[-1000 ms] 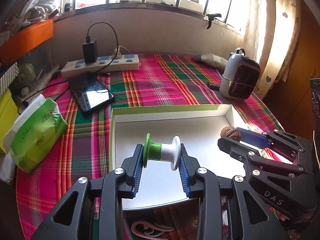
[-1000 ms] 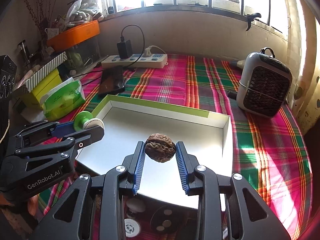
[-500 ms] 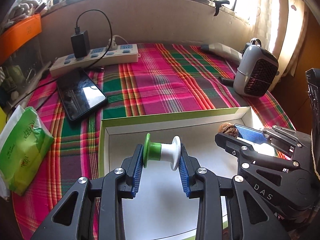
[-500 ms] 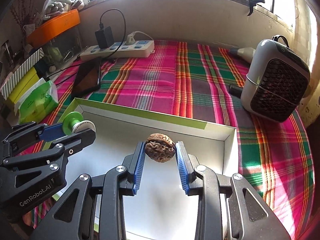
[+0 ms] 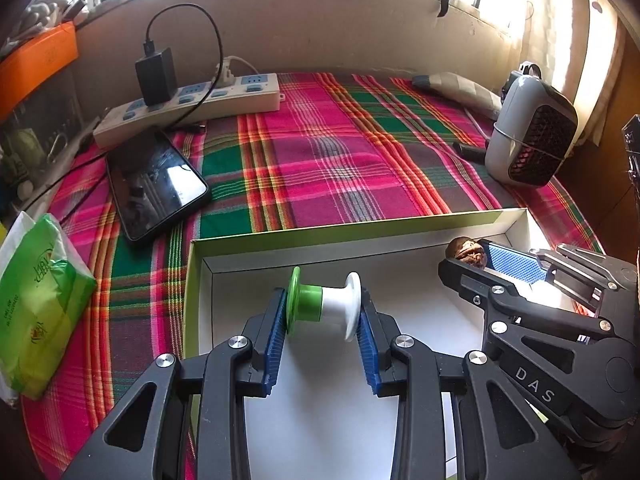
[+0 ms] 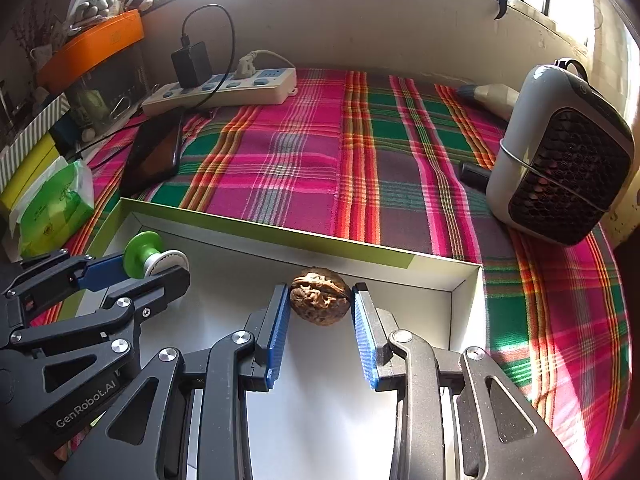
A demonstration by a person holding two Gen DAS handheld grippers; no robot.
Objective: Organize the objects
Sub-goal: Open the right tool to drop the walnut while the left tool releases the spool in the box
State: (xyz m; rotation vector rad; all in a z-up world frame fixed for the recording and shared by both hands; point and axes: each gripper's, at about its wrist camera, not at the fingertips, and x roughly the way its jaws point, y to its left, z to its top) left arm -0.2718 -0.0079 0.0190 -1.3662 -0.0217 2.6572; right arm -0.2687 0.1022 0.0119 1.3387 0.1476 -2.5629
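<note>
We hold a green-and-white spool (image 5: 325, 307) in the left gripper (image 5: 324, 322), its pads pressed on the two end flanges, so the spool's long axis runs crosswise between them, green end to the left. The right gripper (image 6: 321, 312) is clamped narrowly on a walnut (image 6: 319, 295). Both hang over the white box (image 5: 340, 233) on the plaid counter (image 5: 320, 152), seemingly so each can be set inside.

Tray (image 5: 320, 236) on cloth (image 5: 340, 160), phone (image 5: 156, 184) behind-left, power strip (image 5: 188, 104) beyond, heater (image 5: 528, 140) right.
</note>
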